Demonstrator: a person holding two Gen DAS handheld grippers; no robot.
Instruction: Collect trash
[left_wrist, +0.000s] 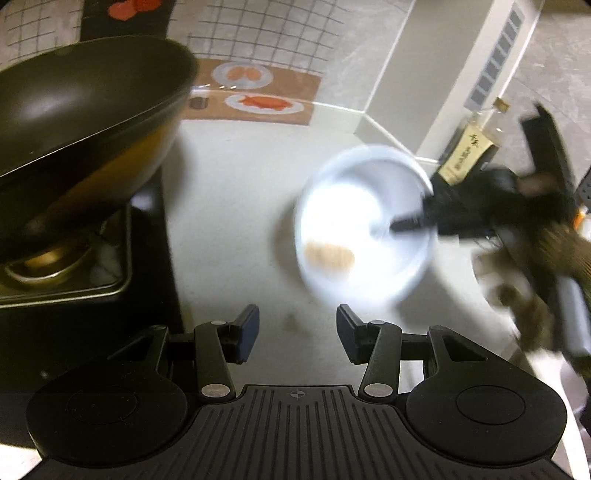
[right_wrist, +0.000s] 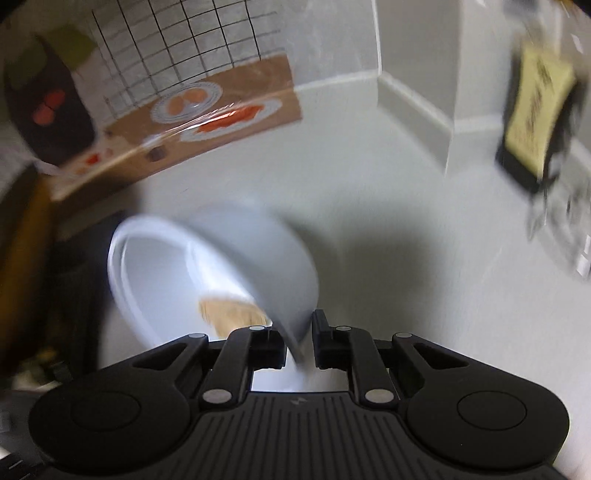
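A white bowl (left_wrist: 364, 221) is held tilted above the white counter, blurred by motion. A tan scrap of food waste (left_wrist: 330, 255) lies inside it. My right gripper (right_wrist: 298, 341) is shut on the bowl's rim (right_wrist: 295, 332), and the bowl (right_wrist: 207, 266) tips to the left with the tan scrap (right_wrist: 231, 312) near its lower edge. In the left wrist view the right gripper (left_wrist: 410, 223) reaches in from the right onto the rim. My left gripper (left_wrist: 297, 332) is open and empty, low over the counter in front of the bowl.
A black wok (left_wrist: 85, 107) stands on a stove at the left, above a metal tray (left_wrist: 74, 280). A dark bottle with a yellow label (left_wrist: 465, 151) stands at the right, also in the right wrist view (right_wrist: 535, 114). A printed backsplash (left_wrist: 255, 88) lines the wall.
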